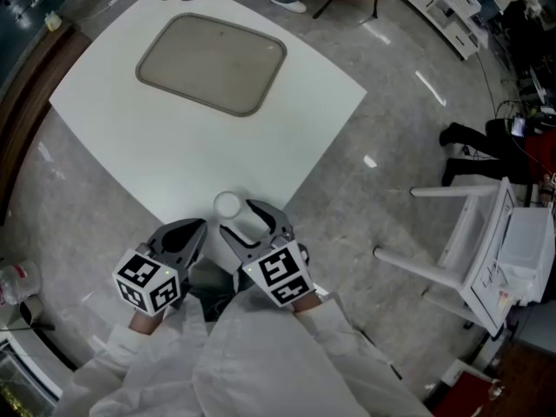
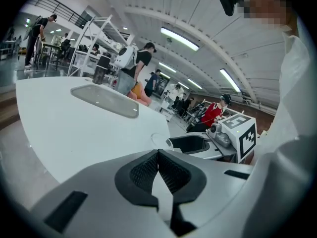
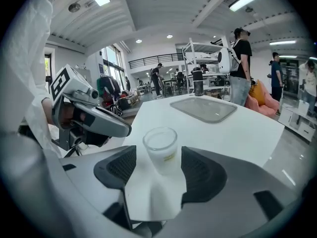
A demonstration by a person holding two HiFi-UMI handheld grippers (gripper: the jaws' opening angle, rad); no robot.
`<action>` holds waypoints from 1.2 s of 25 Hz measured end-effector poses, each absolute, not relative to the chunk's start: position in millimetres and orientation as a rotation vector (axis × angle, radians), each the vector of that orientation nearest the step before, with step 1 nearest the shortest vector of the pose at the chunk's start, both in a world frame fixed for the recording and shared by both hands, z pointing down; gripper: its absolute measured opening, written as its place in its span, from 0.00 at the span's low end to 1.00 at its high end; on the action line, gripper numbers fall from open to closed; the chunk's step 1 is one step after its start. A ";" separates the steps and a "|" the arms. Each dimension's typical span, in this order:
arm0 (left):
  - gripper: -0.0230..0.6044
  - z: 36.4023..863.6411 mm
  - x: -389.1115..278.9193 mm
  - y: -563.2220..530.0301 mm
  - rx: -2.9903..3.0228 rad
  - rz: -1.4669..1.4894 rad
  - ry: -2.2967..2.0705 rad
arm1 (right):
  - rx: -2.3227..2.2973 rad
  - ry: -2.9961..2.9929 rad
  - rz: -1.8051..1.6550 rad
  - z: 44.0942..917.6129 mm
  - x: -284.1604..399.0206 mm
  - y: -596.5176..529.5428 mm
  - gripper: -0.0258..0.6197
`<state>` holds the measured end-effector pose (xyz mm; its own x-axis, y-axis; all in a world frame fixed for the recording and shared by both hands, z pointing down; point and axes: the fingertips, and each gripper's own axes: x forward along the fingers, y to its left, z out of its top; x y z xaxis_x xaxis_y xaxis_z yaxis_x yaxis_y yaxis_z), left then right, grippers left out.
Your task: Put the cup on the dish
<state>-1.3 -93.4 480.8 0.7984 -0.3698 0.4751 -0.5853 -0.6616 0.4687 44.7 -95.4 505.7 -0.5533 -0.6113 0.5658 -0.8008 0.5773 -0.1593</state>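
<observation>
While right gripper (image 3: 158,157) fingers (image 3: 205,175) gape, the cup (image 3: 160,148) stands between.

No legible text or numbers; only square coded markers on left cube (image 1: 148,283) and right cube (image 1: 280,274)

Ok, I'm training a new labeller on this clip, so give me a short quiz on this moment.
1. True or false: the small frosted white cup stands on the grey rectangular dish.
2. Which has the cup between its jaws? A: left gripper. B: right gripper. C: neither.
3. How do the left gripper's jaws stand?
Key: 1 false, it stands on the white table's near corner. 2 B. 3 together, nothing between them.
</observation>
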 end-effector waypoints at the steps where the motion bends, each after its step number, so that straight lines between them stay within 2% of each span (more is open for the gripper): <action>1: 0.05 482.8 -1.8 -92.9 2.353 0.453 -0.705 | 1.129 -2.353 0.562 509.2 43.7 -96.6 0.46; 30: 0.05 484.9 -8.8 -109.3 2.331 0.411 -0.747 | 1.093 -2.306 0.488 535.9 24.1 -129.6 0.46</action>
